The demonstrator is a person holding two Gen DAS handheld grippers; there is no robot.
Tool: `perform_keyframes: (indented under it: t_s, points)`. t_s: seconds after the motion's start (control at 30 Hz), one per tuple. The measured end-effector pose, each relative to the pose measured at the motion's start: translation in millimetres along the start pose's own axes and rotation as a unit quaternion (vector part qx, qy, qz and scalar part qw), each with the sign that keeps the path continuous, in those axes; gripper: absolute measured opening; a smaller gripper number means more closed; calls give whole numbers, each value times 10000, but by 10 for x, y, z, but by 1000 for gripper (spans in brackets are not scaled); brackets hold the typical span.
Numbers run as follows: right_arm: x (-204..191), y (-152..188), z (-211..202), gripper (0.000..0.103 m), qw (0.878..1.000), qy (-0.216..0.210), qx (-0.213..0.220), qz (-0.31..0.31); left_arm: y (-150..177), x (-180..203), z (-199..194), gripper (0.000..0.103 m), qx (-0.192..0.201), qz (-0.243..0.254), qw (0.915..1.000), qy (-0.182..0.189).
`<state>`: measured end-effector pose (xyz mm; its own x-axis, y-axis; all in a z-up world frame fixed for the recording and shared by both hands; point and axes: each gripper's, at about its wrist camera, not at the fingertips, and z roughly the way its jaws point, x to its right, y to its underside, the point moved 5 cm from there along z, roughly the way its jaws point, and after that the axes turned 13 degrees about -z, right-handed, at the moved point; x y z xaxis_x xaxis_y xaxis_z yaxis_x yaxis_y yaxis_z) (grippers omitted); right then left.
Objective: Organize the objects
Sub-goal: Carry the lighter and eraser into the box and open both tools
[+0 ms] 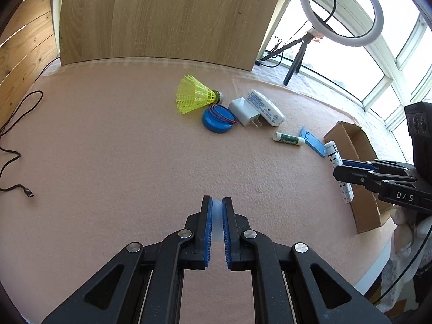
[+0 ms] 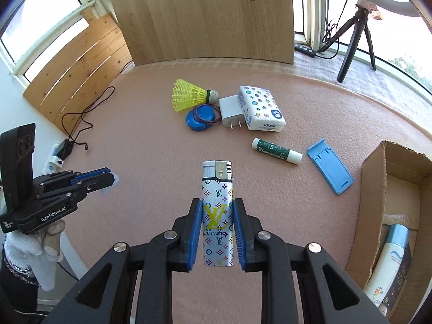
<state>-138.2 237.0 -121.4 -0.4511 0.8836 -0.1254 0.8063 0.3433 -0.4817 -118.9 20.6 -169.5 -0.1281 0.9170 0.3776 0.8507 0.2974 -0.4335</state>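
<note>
Cardboard box (image 2: 374,189): possibly sunscreen bottle (image 2: 388,263).

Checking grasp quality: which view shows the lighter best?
The right wrist view: the lighter stands upright and fully visible between the right gripper pads, print legible. The left wrist view shows it only sideways at the edge, partly hidden behind that gripper's fingers.

The pale thing (image 1: 217,217) pinched in the left gripper (image 1: 216,202) is mostly hidden by the pads and too blurred to name; beside the cardboard box (image 2: 374,189), the lighter (image 1: 338,167) is partly covered by the right gripper's fingers (image 1: 351,174); inside that box, the sunscreen bottle (image 2: 388,262) is cut off below by the picture's edge.
</note>
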Motion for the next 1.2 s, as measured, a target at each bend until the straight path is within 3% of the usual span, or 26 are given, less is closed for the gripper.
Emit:
perform_keyframes:
  t_s: [0.37,0.6,0.93,1.2]
  points:
    - [868,526,-972,21,9909,978,469,800,-161,1092,130,8,29,739,9955,597]
    - [1365,953,-1309,21,9803,1403,518,1291,-111,1925,402,8,-117,1247,9874,962]
    - [1723,1258,-1437,21,9746,1513,527,1563,-94,2886,827,8,-233,1738,9770,1210]
    - [1876,1346,-1412,21,9755,1429,488,1602,-98,3327,1182,8,-311,1962,9733,1152]
